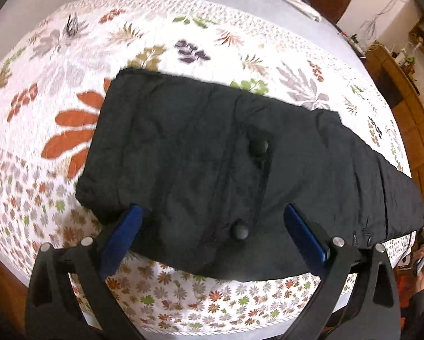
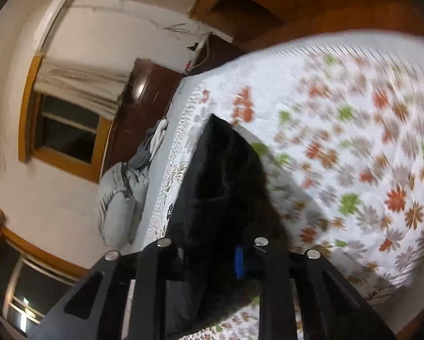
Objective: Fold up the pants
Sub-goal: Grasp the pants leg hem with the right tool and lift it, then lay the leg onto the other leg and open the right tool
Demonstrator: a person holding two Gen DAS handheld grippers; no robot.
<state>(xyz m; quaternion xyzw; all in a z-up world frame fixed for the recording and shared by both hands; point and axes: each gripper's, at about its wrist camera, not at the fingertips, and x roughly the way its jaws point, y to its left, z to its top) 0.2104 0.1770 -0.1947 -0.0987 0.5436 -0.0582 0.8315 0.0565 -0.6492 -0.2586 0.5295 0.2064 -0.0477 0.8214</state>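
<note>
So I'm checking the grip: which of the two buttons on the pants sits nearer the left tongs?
The lower button, between the open tongs; the other is higher up.

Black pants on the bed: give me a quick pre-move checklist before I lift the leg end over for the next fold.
1. Right gripper shut on the pants: ok, dark cloth fills the space between its fingers.
2. Left gripper clear of the cloth: ok, jaws wide open, blue pads hovering over the near edge, nothing pinched.
3. Pants lying flat, legs stacked: ok from the left wrist view, a single long strip with small wrinkles only.
4. Bedspread not caught in the right grip: cannot tell, view is dark and blurred.
5. Landing area at the wide end: ok, nothing lies on it.
6. Far leg end on the bed: cannot tell.
</note>
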